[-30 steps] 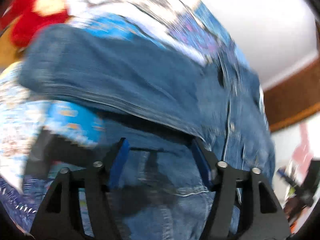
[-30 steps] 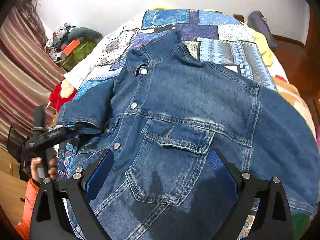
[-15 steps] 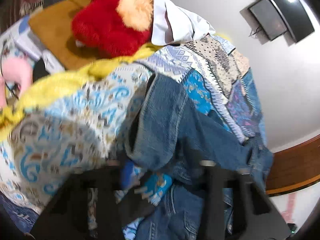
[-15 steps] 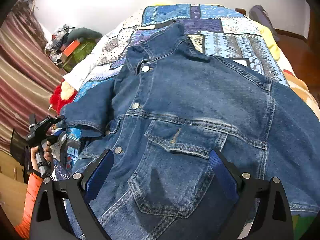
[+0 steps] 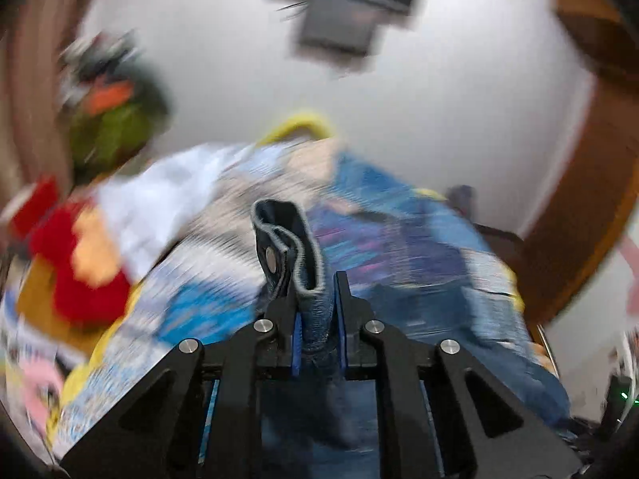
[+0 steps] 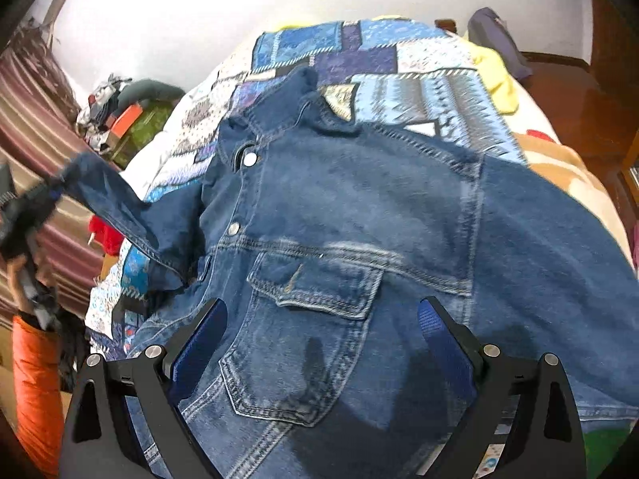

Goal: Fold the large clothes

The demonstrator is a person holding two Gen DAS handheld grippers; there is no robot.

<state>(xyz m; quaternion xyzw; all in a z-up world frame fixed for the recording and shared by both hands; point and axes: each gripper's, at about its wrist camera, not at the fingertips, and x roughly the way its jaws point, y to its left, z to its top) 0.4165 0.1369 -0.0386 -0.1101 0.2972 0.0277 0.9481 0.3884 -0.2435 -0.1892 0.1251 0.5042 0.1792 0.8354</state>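
A blue denim jacket [image 6: 359, 199] lies front up and buttoned on a patchwork quilt [image 6: 419, 80]. My right gripper [image 6: 319, 307] hovers open over its chest pocket [image 6: 315, 319], its fingers apart and holding nothing. At the left, my left gripper [image 6: 28, 207] holds the jacket's sleeve [image 6: 108, 199] lifted off the bed. In the blurred left wrist view my left gripper [image 5: 315, 283] has its jaws closing tight on the sleeve cuff [image 5: 279, 239]. The cuff with its metal button sticks up between the pads.
A hand [image 6: 20, 275] in an orange sleeve [image 6: 36, 379] holds the left gripper. A red plush toy [image 5: 80, 271] lies beside the bed's left edge. Clutter [image 6: 127, 119] piles up at the far left by a striped curtain [image 6: 32, 127]. A yellow blanket [image 6: 495, 76] lies at the far right.
My left gripper went from open beside the sleeve to shut on its cuff and rose, lifting the sleeve off the quilt. My right gripper barely shifted over the pocket.
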